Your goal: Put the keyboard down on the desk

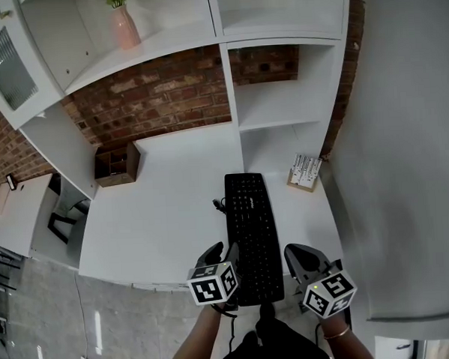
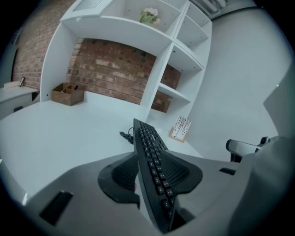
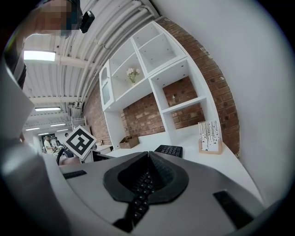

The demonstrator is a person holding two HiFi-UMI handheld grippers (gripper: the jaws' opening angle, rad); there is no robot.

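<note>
I count one keyboard (image 1: pixel 253 233), one desk (image 1: pixel 166 208) and two grippers, one in each of my hands. Further back there is one open wooden box (image 1: pixel 117 164) by the brick wall, one small wooden stand of white cards (image 1: pixel 305 171) at the right, and one pink vase (image 1: pixel 124 26) up on a shelf. A single dark cable (image 1: pixel 219 205) curls just beside the keyboard's left edge.

The black keyboard sits keys up on the white desk, right of the middle. Its long axis runs straight away from me. The far short end points at the shelving, and the near short end juts past the desk's front edge, between my two grippers.

My left gripper (image 1: pixel 221 254) has its jaws spread around the near left edge. The keyboard passes between them, and a sliver of white desk shows between the left pad and the board, so it is not pinching. My right gripper (image 1: pixel 297 255) is pressed together on the near right edge, with a row of keys caught between its pads.
</note>
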